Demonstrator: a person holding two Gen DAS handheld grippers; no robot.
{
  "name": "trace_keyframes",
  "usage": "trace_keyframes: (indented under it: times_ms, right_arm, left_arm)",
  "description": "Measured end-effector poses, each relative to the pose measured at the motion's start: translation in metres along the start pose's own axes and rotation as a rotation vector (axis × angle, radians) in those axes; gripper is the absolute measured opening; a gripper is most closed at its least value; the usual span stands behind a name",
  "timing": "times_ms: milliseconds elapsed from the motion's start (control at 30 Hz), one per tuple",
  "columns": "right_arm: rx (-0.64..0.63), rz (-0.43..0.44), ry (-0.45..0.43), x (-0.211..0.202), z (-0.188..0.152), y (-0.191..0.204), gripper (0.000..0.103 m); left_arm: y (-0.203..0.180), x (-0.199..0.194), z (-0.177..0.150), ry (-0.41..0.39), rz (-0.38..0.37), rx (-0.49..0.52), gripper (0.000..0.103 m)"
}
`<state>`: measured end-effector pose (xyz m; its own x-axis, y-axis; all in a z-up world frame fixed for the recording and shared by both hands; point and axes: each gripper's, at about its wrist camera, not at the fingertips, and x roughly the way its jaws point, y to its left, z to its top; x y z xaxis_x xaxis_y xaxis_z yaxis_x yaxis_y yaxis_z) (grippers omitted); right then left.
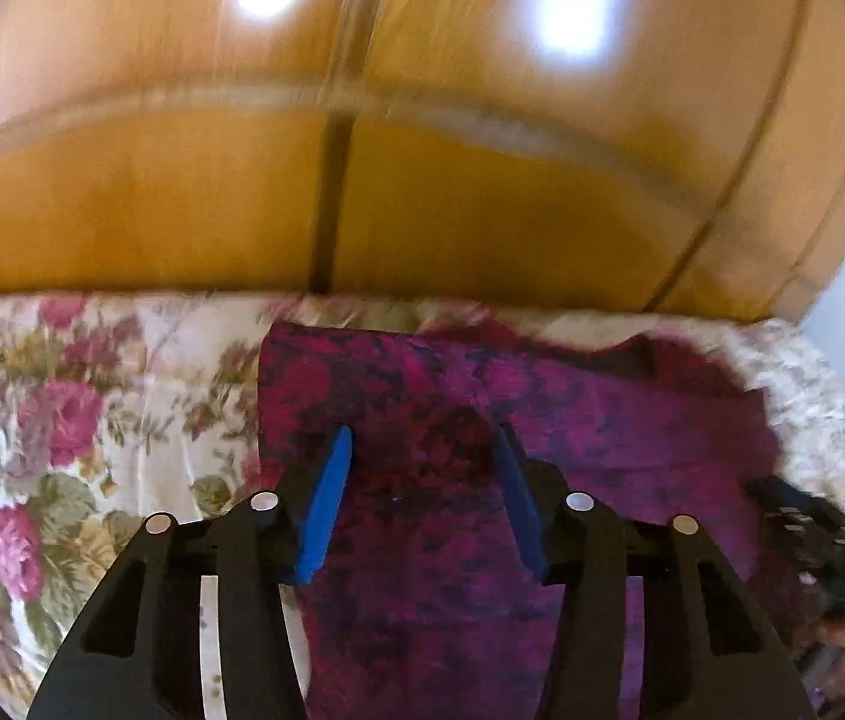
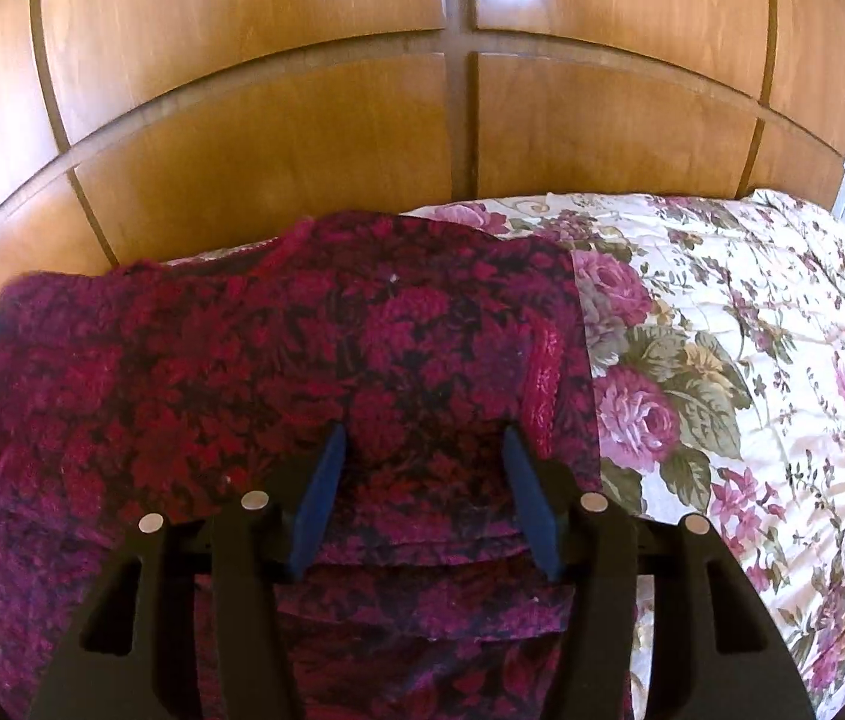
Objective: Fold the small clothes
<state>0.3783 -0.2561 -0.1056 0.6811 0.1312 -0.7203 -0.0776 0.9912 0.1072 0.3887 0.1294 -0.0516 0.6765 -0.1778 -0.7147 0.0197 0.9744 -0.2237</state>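
**Both grippers poised over garment mid-fold**

The left gripper (image 1: 425,444) and right gripper (image 2: 422,441) hang with jaws partly apart and nothing between them, above a magenta-and-black patterned garment (image 2: 278,372) spread on the floral bedspread (image 2: 722,360). Layered edges near the right gripper suggest a fold already made. Doing the next fold well likely means pinching matching corners together and keeping edges aligned. A wooden wardrobe (image 2: 302,138) stands behind.

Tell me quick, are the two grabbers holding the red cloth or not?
Left gripper: open above the dark red garment, holding nothing.
Right gripper: open above the same garment, holding nothing.
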Motion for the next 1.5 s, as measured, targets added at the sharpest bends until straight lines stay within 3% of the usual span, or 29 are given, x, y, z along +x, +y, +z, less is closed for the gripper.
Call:
trace_keyframes:
  times_ms: [167,333,467,567,633,733,967,1200,1233,1300,1500]
  right_arm:
    - [-0.014,-0.004,-0.007,0.002,-0.001,0.001,0.054]
    - [-0.01,-0.008,-0.022,0.002,-0.002,0.001,0.055]
    - [-0.011,-0.011,-0.027,0.002,-0.003,0.002,0.055]
    - [-0.012,-0.014,-0.026,0.002,-0.003,0.002,0.055]
    - [-0.015,-0.016,-0.026,0.002,-0.003,0.002,0.055]
    - [-0.017,-0.02,-0.027,0.003,-0.003,0.003,0.055]
    - [-0.025,-0.028,-0.029,0.002,-0.003,0.004,0.056]
    - [-0.063,-0.084,-0.028,-0.002,-0.002,0.014,0.057]
    - [-0.066,-0.098,-0.026,-0.004,-0.002,0.016,0.06]
    - [-0.048,-0.15,-0.02,-0.007,-0.001,0.014,0.09]
    - [0.015,-0.093,-0.003,-0.025,-0.011,0.001,0.093]
  left_arm:
    - [0.018,0.014,-0.011,-0.003,-0.017,-0.002,0.047]
    - [0.026,-0.018,-0.015,-0.042,0.028,-0.095,0.049]
    - [0.014,-0.045,-0.042,-0.081,0.023,-0.064,0.049]
    - [0.003,-0.033,-0.06,-0.039,0.096,-0.003,0.049]
    - [0.012,-0.018,-0.063,0.008,0.09,-0.06,0.062]
    - [0.022,-0.02,-0.06,0.01,0.079,-0.128,0.064]
    - [0.003,-0.071,-0.074,-0.071,0.105,-0.076,0.064]
    - [-0.01,-0.111,-0.109,-0.088,0.089,-0.048,0.064]
    - [-0.011,-0.114,-0.114,-0.088,0.091,-0.043,0.064]
    - [-0.016,-0.118,-0.119,-0.087,0.098,-0.027,0.064]
    - [-0.018,-0.135,-0.138,-0.082,0.102,-0.007,0.064]
